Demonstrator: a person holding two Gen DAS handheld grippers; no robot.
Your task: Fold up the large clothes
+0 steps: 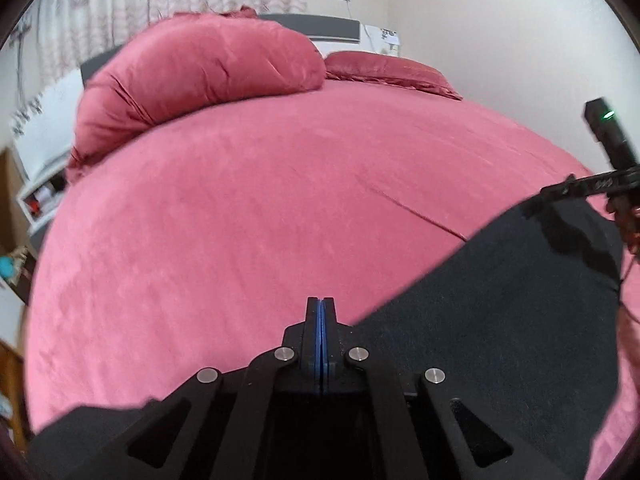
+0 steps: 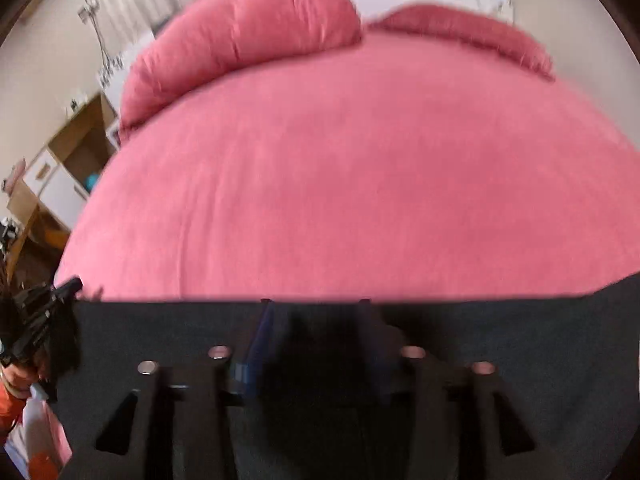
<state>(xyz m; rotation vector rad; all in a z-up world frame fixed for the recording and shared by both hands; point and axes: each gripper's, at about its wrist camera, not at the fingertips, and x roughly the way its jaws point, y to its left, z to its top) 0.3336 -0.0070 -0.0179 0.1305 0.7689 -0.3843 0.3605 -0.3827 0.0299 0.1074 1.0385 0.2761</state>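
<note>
A large dark grey garment [image 1: 500, 312] lies at the near end of a bed with a pink cover [image 1: 240, 220]. In the left wrist view my left gripper [image 1: 320, 304] has its blue pads pressed together at the garment's edge; no cloth shows between them. The right gripper [image 1: 560, 192] reaches in from the right above the garment's far corner. In the right wrist view, which is blurred, my right gripper [image 2: 316, 304] has its fingers apart over the garment's [image 2: 520, 360] straight far edge. The left gripper [image 2: 48, 304] is at the garment's left corner.
Two pink pillows [image 1: 200, 76] [image 1: 392, 72] lie at the head of the bed. A white bedside table [image 1: 44, 184] and wooden shelves [image 2: 72, 160] stand to the left. Curtains [image 1: 160, 0] hang behind. The pink cover [image 2: 340, 180] stretches flat beyond the garment.
</note>
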